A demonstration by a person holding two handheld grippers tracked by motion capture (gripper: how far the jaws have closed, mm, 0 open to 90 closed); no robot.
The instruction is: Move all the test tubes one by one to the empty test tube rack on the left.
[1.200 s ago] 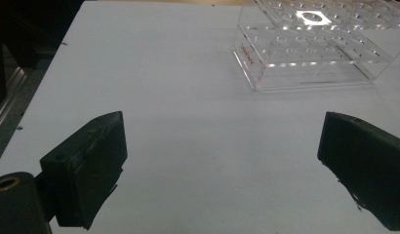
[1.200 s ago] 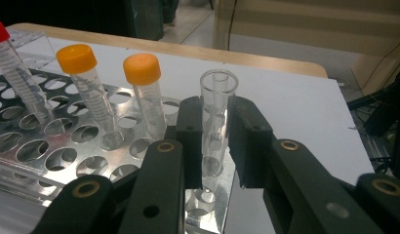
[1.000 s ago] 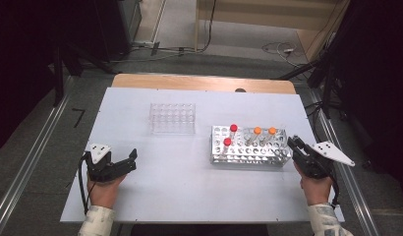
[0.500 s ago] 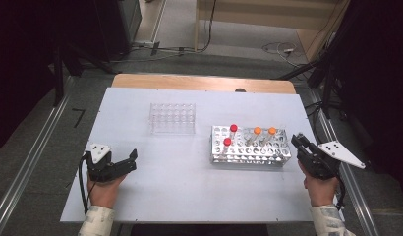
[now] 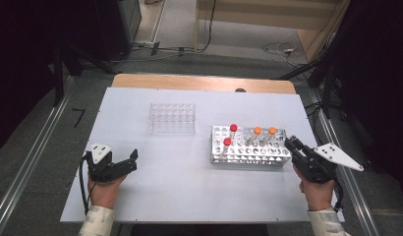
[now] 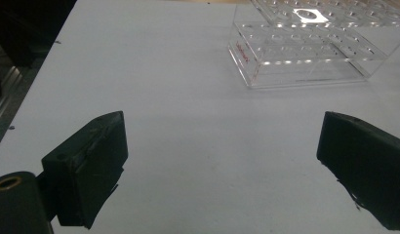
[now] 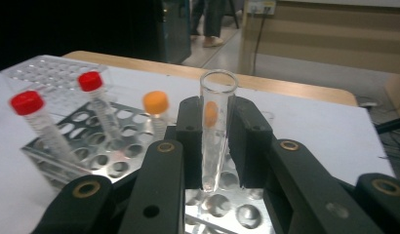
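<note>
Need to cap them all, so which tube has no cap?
The clear tube clamped in the right hand-held gripper, above the metal rack; its top is open, while the others wear red or orange caps.

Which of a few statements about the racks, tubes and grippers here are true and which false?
1. The right gripper is shut on an uncapped glass tube. True.
2. The left gripper holds a red-capped tube. False: its jaws are open with nothing between them.
3. The clear plastic rack is full of tubes. False: it looks empty.
4. The metal rack holds two red-capped tubes and two orange-capped tubes. True.
</note>
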